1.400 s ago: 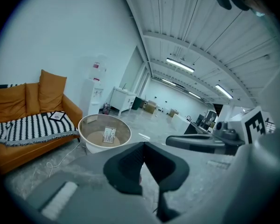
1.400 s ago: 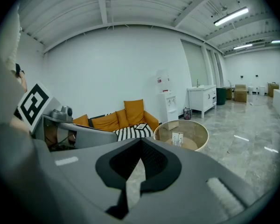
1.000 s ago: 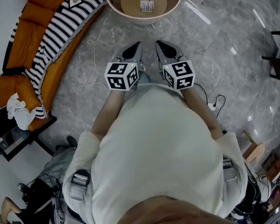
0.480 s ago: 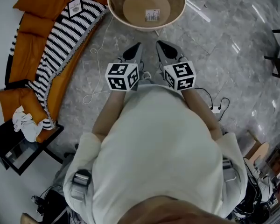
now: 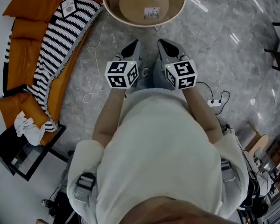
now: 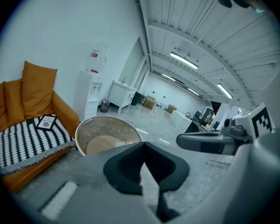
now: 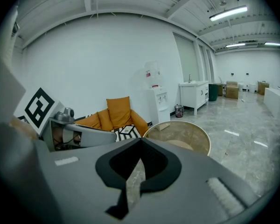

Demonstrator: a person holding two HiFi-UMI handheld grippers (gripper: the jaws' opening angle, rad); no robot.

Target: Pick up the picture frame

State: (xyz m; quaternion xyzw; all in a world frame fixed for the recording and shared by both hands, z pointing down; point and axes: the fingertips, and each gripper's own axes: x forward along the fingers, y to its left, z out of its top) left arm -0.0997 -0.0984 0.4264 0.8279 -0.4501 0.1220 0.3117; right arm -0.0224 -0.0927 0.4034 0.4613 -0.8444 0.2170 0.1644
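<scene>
Picture frame: rests on the striped blanket draped over the orange sofa, off to our left and well apart from both grippers.
Left gripper: jaws pressed together, nothing between them.
Right gripper: jaws together too, empty, just beside the left.
Ahead: we face a round desk on grey marble floor.

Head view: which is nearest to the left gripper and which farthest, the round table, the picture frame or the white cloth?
From the left gripper:
1. The round table, just ahead.
2. The picture frame, ahead-left on the striped blanket.
3. The white cloth, far left and behind, on the sofa.
</scene>
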